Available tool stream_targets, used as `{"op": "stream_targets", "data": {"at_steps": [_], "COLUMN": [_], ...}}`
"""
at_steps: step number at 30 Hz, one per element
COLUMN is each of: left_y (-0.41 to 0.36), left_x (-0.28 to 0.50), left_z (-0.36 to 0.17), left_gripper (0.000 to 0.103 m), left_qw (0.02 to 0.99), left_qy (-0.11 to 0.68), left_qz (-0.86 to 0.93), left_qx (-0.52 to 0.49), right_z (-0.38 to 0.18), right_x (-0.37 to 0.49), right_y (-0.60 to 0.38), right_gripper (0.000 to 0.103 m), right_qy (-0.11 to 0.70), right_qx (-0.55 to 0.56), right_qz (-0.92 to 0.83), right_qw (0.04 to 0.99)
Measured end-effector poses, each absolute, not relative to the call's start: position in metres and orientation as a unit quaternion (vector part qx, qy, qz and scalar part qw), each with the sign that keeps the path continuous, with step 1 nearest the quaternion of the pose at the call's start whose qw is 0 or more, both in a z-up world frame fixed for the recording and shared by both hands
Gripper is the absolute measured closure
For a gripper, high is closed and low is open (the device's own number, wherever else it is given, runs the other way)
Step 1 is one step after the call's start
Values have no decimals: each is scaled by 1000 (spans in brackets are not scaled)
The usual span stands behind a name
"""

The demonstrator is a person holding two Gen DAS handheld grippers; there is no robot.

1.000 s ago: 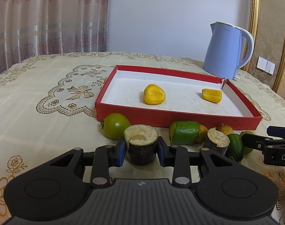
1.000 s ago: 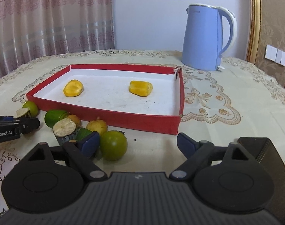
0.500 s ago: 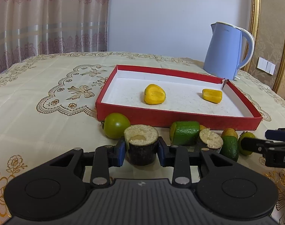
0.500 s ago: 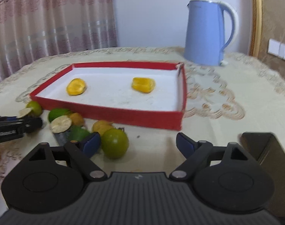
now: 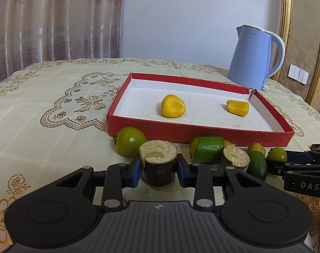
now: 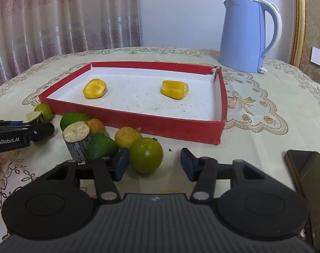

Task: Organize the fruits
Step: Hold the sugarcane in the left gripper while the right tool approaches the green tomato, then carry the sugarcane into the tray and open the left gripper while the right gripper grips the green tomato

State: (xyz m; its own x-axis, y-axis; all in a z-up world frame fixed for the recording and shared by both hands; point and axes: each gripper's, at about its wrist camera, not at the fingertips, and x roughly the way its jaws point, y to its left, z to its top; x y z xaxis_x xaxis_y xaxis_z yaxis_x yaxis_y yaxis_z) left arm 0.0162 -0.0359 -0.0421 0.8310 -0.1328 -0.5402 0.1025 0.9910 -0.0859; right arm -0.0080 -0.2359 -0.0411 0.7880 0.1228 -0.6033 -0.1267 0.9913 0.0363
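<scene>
My left gripper (image 5: 159, 169) is shut on a short dark chunk with a pale cut top (image 5: 159, 162), which stands on the tablecloth. Behind it lies a red tray (image 5: 198, 130) holding two yellow pieces (image 5: 173, 106) (image 5: 237, 107). In the right wrist view my right gripper (image 6: 154, 163) is closing with a round green fruit (image 6: 146, 155) between its jaws. The left pad sits beside the fruit and the right pad (image 6: 186, 162) is still apart from it. A second dark chunk (image 6: 76, 139), a green piece (image 6: 100, 146) and a yellowish fruit (image 6: 127, 137) crowd its left side.
A blue kettle (image 6: 247, 35) stands behind the tray's far right corner. A dark phone (image 6: 309, 175) lies on the cloth to the right of my right gripper. Another green fruit (image 5: 130, 140) and a cut green piece (image 5: 207, 149) rest against the tray's front wall.
The right gripper's jaws have narrowed around the round green fruit. The cluster of fruit beside it was nudged slightly left. The left gripper and its chunk have not moved.
</scene>
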Motion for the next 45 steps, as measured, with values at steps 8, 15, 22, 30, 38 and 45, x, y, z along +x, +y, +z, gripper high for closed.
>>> {"op": "stream_targets", "data": {"at_steps": [8,15,22,30,38,45], "left_y": [-39,-46,-38,-46,-68,-95], "left_x": [20,22,17,14,45,90], "left_z": [-44,-45,-42,-26,14,17], "left_gripper": [70,70,70,70,70,70], "left_qw": [953,953,957,961,967,960], "left_qy": [295,299,283,269,239,257], "left_qz": [-63,-54,-58,-66,-89,-102], "left_qx": [-23,5,-17,2,25,50], "right_z": [-40,-39,-38,-38,-38,-38], "right_x": [-11,-14,-19,-19,-19,-18], "right_y": [-231,-232,-238,-243,-246,-247], "right_gripper": [71,73,73,73,73,73], "right_qy": [319,319,314,312,311,311], "right_qx": [-16,-15,-9,2,13,17], "right_qz": [74,79,83,88,87,86], "right_qw": [945,944,946,946,946,946]}}
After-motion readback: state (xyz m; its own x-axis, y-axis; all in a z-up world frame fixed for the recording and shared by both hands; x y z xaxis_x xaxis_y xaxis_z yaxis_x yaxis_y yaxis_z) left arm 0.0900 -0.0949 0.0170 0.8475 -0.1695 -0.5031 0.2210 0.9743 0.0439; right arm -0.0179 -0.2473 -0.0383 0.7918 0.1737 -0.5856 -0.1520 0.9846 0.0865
